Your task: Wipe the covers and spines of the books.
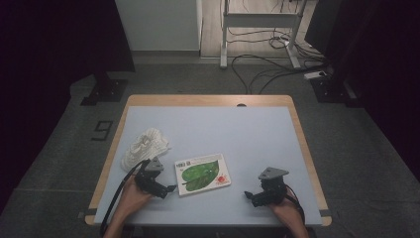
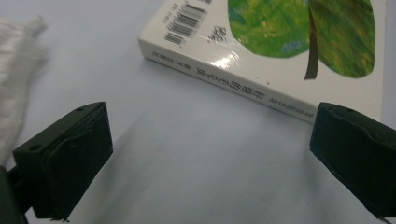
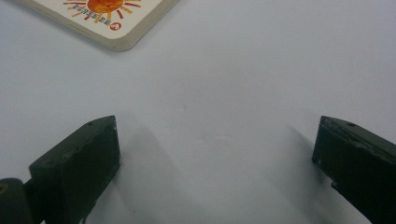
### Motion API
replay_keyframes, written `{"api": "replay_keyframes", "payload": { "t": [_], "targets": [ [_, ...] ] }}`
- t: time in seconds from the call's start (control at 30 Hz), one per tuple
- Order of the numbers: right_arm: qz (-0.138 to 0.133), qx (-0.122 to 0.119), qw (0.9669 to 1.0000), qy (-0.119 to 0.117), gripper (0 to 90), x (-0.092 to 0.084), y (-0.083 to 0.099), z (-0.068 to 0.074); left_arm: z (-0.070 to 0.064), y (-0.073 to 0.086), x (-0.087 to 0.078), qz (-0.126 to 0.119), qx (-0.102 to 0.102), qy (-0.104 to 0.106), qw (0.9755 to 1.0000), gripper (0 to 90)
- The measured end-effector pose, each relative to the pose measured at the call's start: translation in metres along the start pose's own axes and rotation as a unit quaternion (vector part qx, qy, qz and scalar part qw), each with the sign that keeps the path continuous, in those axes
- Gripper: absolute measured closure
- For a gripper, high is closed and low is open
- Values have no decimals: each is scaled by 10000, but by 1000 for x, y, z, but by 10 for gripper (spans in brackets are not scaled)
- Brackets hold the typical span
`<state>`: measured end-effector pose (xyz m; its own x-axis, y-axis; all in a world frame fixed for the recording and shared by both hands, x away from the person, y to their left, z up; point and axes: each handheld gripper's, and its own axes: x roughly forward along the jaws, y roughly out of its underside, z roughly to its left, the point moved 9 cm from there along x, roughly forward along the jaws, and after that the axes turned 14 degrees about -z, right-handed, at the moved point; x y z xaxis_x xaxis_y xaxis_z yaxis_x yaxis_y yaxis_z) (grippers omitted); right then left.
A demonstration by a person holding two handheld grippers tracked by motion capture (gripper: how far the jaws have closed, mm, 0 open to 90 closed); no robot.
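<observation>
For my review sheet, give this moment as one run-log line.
left tongs: open, beside book spine | right tongs: open, over bare table | white cloth: untouched

One book [image 1: 203, 174] lies on the surface [image 1: 247, 134]. One white cloth [image 1: 144, 146]. Two tongs: left [image 1: 171, 189], right [image 1: 246, 195]

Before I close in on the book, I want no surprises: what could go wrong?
The book lies flat, so the open left claw may push its spine instead of gripping it. The white cloth lies close by the left hand and could snag. The right claw is off the book's corner, so it gives no bracing.
</observation>
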<state>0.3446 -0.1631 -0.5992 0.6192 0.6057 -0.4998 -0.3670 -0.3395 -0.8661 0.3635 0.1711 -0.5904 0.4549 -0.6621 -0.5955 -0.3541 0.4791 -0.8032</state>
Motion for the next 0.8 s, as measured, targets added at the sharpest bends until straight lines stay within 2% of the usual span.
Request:
{"api": "replay_keyframes", "payload": {
  "t": [0.1, 0.27, 0.47, 0.8],
  "targets": [
    [7, 2, 10000, -7, 2, 0, 0, 0, -4, 3, 4, 56, 159, 39, 9999, 0],
    [11, -33, 10000, -92, 0, 0, 0, 0, -5, 3, 5, -7, 173, 93, 9998, 0],
    [58, -76, 9998, -171, 0, -1, -3, -3, -14, -1, 11, -95, 252, 153, 9995, 0],
    [-73, -162, 9995, -275, 15, -4, -21, -8, -30, -8, 23, -113, 379, 352, 9986, 0]
  ]
}}
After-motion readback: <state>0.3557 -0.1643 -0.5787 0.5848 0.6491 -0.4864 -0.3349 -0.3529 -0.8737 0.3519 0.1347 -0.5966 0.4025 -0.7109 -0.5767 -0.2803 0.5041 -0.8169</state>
